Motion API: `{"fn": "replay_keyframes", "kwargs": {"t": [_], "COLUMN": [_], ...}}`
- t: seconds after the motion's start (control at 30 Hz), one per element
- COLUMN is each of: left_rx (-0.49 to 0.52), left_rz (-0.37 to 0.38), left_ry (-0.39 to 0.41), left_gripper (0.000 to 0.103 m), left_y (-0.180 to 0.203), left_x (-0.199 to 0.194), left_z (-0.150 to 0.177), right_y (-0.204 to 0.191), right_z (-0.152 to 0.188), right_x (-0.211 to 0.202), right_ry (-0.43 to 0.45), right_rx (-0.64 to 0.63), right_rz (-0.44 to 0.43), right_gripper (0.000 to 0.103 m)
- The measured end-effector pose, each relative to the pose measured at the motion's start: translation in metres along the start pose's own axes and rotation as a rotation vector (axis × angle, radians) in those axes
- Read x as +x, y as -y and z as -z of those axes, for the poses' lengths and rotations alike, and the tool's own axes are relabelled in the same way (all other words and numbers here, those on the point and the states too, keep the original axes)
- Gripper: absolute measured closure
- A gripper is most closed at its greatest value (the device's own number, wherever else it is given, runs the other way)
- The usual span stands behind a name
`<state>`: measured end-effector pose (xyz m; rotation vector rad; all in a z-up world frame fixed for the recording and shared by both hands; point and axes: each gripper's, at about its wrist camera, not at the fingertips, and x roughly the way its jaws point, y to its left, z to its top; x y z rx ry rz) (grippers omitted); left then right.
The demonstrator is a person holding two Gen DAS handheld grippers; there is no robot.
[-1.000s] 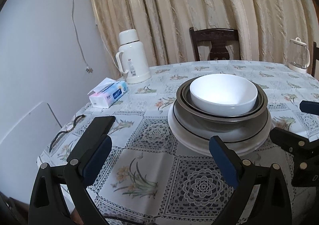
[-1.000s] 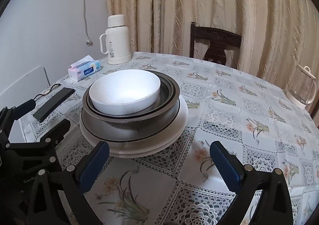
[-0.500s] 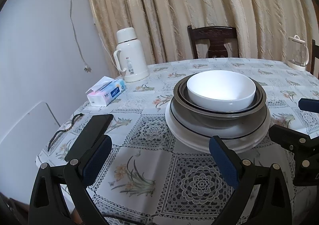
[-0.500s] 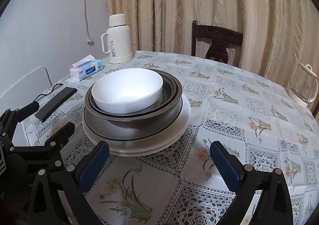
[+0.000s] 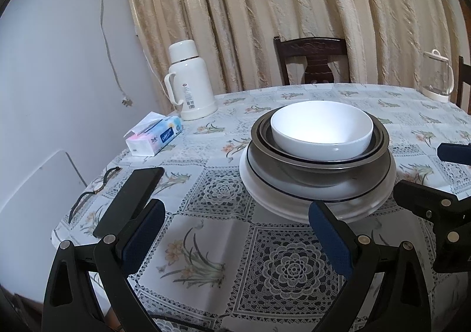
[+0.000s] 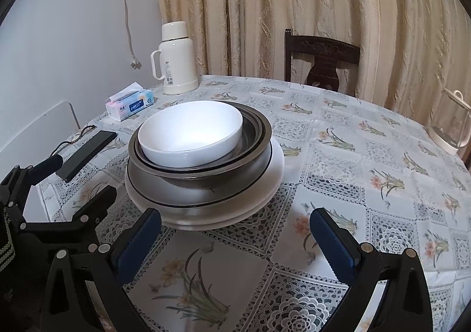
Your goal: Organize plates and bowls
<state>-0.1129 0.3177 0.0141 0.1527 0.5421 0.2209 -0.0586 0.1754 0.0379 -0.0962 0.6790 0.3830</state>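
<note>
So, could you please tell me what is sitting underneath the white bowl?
The white bowl nests inside stacked metal bowls, which rest on white plates with a dark rim line. How many plates there are, and the bowls' bottoms, stay covered.

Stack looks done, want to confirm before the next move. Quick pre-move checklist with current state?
1. Left gripper open, holding nothing: ok.
2. Right gripper open, holding nothing: ok.
3. White bowl nested in the metal bowls, which sit on the plates: ok.
4. Stack centred: not ok; the bowls sit off-centre on the plates, toward the left.
5. Phone close beside the left gripper's finger; contact: cannot tell.
6. Number of plates and bowls in the stack: cannot tell.
</note>
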Motion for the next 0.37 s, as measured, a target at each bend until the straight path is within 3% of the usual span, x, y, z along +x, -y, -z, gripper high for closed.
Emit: {"fn": "replay_keyframes", "kwargs": {"t": [0.37], "left_rx": [0.004], "left_rz": [0.005], "left_ry": [-0.001], "left_gripper": [0.004], "left_y": [0.0006], "left_x": [0.0002], "left_z": [-0.0005], "right_y": [-0.0026], "right_z": [0.0001], "right_x": [-0.0015], "right_ry": [0.011], "right_rx": [-0.015], "right_rz": [0.027], "right_gripper": [0.0]}}
